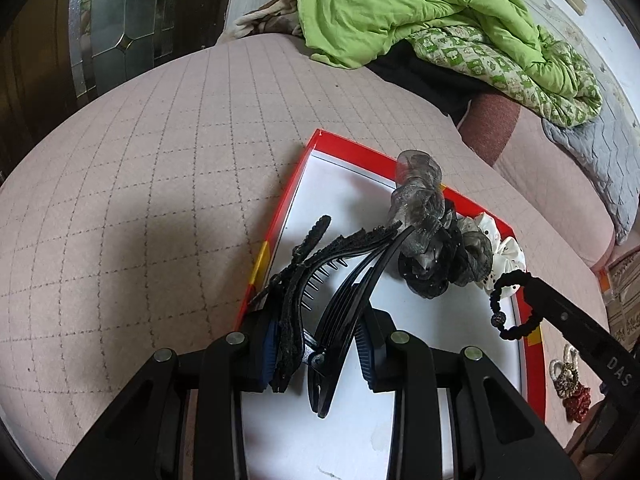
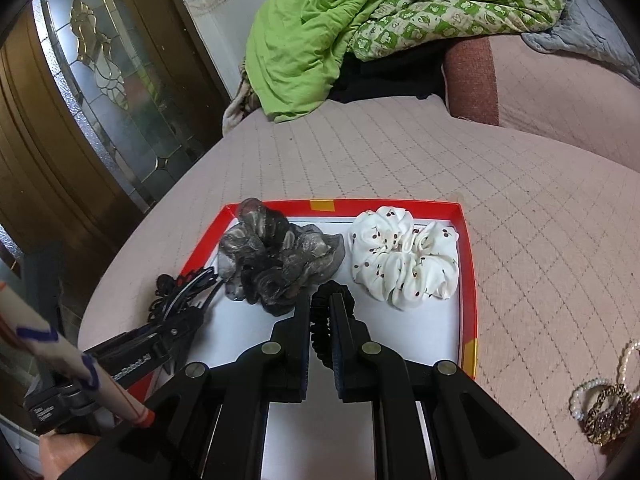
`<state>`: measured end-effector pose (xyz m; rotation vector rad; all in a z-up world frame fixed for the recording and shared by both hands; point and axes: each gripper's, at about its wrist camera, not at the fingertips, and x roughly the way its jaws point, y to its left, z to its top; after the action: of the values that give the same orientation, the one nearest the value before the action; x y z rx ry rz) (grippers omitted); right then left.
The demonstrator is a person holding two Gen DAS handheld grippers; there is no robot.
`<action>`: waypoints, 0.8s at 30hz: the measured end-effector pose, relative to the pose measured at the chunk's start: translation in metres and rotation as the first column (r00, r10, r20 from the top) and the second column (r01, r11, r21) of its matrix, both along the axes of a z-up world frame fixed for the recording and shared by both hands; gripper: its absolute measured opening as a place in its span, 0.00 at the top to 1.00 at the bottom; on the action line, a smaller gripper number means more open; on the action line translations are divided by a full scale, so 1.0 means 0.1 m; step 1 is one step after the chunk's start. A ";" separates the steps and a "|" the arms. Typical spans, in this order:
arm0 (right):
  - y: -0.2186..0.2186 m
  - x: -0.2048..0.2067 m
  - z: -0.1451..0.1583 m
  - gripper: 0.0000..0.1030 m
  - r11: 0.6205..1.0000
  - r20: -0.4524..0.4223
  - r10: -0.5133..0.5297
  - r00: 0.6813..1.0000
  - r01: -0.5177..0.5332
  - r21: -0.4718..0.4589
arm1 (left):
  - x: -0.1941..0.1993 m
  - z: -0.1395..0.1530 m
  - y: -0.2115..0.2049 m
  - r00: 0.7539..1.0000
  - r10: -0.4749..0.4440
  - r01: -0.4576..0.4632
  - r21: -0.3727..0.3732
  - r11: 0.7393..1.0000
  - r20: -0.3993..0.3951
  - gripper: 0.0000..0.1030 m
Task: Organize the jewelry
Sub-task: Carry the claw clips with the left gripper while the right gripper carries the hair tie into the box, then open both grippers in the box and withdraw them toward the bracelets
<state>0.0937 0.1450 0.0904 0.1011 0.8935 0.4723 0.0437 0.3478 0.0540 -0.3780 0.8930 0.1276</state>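
The red-rimmed tray (image 2: 466, 248) lies on the quilted bed, scrunchies at its far end. The left gripper (image 1: 316, 344) clamps black hair clips (image 1: 340, 276), long axis pointing far. The right gripper (image 2: 320, 320) pinches a black beaded band (image 2: 320, 320) above the tray's near-middle. Only the right view shows the loose bracelets (image 2: 604, 412) nearest that hand.

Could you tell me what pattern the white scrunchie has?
Small dark cherry-like spots on the white scrunchie; right wrist view.

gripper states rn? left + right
Left gripper: jaws shut on black hair clips.
Right gripper: jaws shut on black beaded hair tie.
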 end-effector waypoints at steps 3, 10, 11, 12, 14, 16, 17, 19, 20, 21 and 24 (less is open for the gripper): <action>0.02 0.05 -0.03 0.90 1.000 -0.007 -0.003 1.000 0.003 -0.014 | 0.03 0.00 0.00 1.000 -0.002 0.002 -0.003 1.000 0.001 0.69; 0.07 0.15 -0.11 0.90 1.000 -0.034 -0.013 0.999 0.012 -0.014 | 0.03 -0.01 0.00 1.000 -0.012 0.012 -0.009 1.000 0.007 0.66; 0.07 0.16 -0.12 0.90 1.000 -0.037 -0.015 0.999 0.014 -0.012 | 0.03 0.00 0.00 1.000 -0.014 0.014 -0.007 1.000 0.011 0.65; 0.07 0.17 -0.13 0.90 1.000 -0.041 -0.016 0.999 0.016 -0.008 | 0.03 0.01 -0.01 1.000 -0.015 0.015 -0.005 1.000 0.015 0.65; 0.09 0.17 -0.14 0.90 1.000 -0.043 -0.015 0.999 0.015 -0.006 | 0.02 0.02 -0.01 1.000 -0.016 0.016 -0.004 1.000 0.023 0.63; 0.10 0.16 -0.14 0.90 1.000 -0.042 -0.012 0.999 0.012 -0.003 | 0.02 0.03 -0.01 0.999 -0.016 0.016 -0.004 1.000 0.029 0.63; 0.11 0.16 -0.14 0.90 1.000 -0.045 -0.010 0.999 0.010 0.000 | 0.02 0.04 -0.01 0.999 -0.017 0.017 -0.004 1.000 0.030 0.62; 0.10 0.16 -0.12 0.88 1.000 -0.047 -0.011 0.999 0.011 0.006 | 0.02 0.06 -0.02 0.999 -0.018 0.018 -0.001 1.000 0.035 0.62; 0.10 0.16 -0.12 0.83 1.000 -0.049 -0.009 0.999 0.009 0.011 | 0.02 0.06 -0.03 0.999 -0.019 0.019 0.000 1.000 0.038 0.62; 0.10 0.16 -0.10 0.80 1.000 -0.052 -0.003 0.999 0.004 0.018 | 0.01 0.07 -0.03 0.999 -0.020 0.020 0.000 1.000 0.043 0.62; 0.08 0.14 -0.06 0.76 1.000 -0.040 -0.004 0.999 0.005 0.028 | -0.01 0.11 -0.05 0.998 -0.021 0.021 0.005 1.000 0.054 0.61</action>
<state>0.1073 0.1533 0.0845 0.1385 0.9253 0.4800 0.0431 0.3429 0.0648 -0.3663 0.8429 0.0994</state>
